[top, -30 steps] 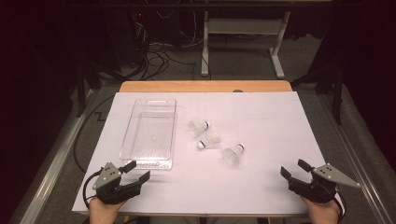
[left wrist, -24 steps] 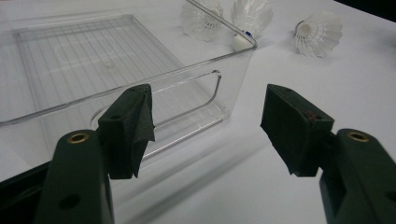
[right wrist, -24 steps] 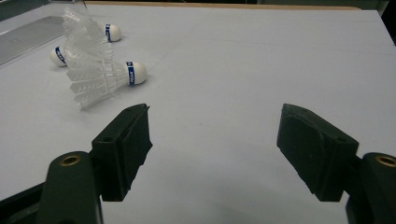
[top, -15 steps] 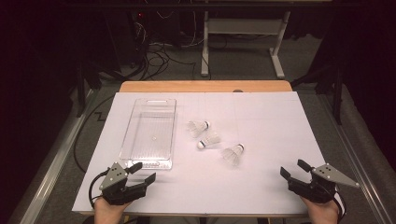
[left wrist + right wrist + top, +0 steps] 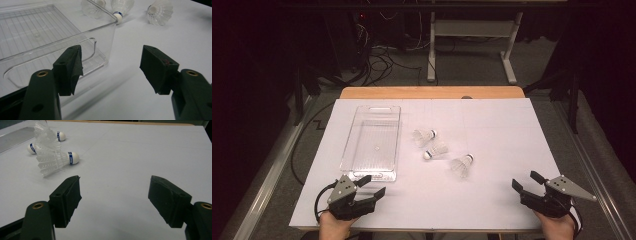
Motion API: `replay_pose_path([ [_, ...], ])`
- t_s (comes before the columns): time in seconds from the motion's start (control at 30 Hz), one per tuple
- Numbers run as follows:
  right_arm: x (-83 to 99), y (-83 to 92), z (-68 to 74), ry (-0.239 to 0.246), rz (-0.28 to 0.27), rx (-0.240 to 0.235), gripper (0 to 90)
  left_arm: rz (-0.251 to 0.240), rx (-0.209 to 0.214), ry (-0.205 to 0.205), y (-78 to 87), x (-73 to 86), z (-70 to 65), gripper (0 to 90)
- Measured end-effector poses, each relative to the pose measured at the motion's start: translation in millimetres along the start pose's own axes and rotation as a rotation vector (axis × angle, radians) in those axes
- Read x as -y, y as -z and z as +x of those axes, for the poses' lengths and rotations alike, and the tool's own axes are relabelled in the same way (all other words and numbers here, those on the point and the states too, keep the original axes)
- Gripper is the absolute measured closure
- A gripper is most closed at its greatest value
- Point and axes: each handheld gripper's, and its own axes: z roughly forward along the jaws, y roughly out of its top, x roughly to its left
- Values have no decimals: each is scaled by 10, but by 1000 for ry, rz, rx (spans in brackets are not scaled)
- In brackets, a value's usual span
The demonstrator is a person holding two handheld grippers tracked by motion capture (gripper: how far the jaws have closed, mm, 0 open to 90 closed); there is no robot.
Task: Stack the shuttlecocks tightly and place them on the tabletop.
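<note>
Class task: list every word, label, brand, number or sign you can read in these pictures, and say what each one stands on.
No text can be read.
Blue band around the cork of each white feather shuttlecock: any print on it is too small and blurred to read.
Clear plastic rectangular tray: no label or wording visible.
White paper table cover: faint grid lines, no writing.
Black jaws of both grippers: no markings.

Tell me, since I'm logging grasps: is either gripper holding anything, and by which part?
Nothing is held. The left gripper and right gripper are both open, jaws apart over the table.

left gripper (image 5: 373, 185) agape, right gripper (image 5: 526, 180) agape
</note>
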Motion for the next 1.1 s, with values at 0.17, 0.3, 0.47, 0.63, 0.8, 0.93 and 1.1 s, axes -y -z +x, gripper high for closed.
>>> replay_pose_path([
  [0.17, 0, -4, -3, 1, 0, -2, 266, 4, 9, -3, -35, -11, -31, 354],
  [0.3, -1, -5, 0, 0, 0, -2, 266, 7, 17, -5, -59, -19, -53, 353],
  [0.47, -1, -6, 0, -1, 1, -3, 266, 10, 23, -8, -86, -29, -76, 351],
  [0.63, -1, -6, 0, -2, 1, -4, 266, 14, 30, -13, -110, -35, -99, 351],
  [0.8, -1, -7, 0, -2, 1, -4, 266, 17, 37, -17, -132, -43, -119, 351],
  [0.93, -1, -7, 0, -2, 2, -4, 266, 19, 43, -21, -154, -49, -139, 352],
  [1.1, -1, -7, 0, -2, 1, -5, 266, 24, 49, -27, -186, -61, -164, 352],
])
